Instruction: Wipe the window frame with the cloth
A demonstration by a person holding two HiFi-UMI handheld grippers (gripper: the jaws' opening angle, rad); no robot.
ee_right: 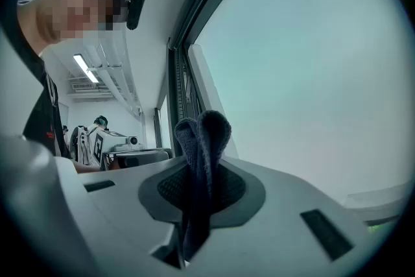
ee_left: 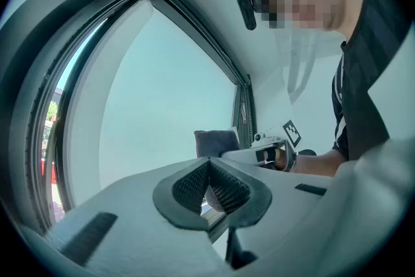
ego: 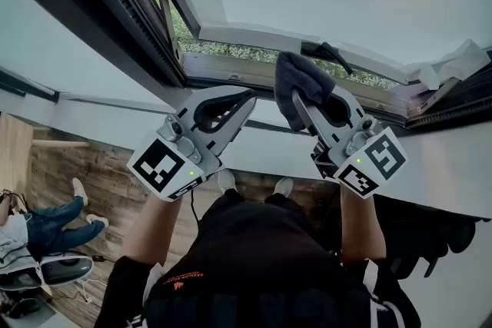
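The right tool (ego: 298,102) is clamped on the dark cloth (ego: 300,77), whose bunched end sticks out past the jaw tips, close to the lower window frame (ego: 231,74); whether cloth and frame touch cannot be made out. The left tool (ego: 247,98) is just beside it, jaws together with nothing between them. A black window handle (ego: 332,54) lies just beyond the cloth. Far below are a wood floor (ego: 108,188) and a seated person (ego: 42,223), cut off at the left edge

Greenery (ego: 231,52) is showing through a dark-framed window (ego: 254,74) set in a white wall (ego: 453,165). Wood floor (ego: 92,173) is lying below. A ceiling strip light (ee_right: 85,68) is glowing.
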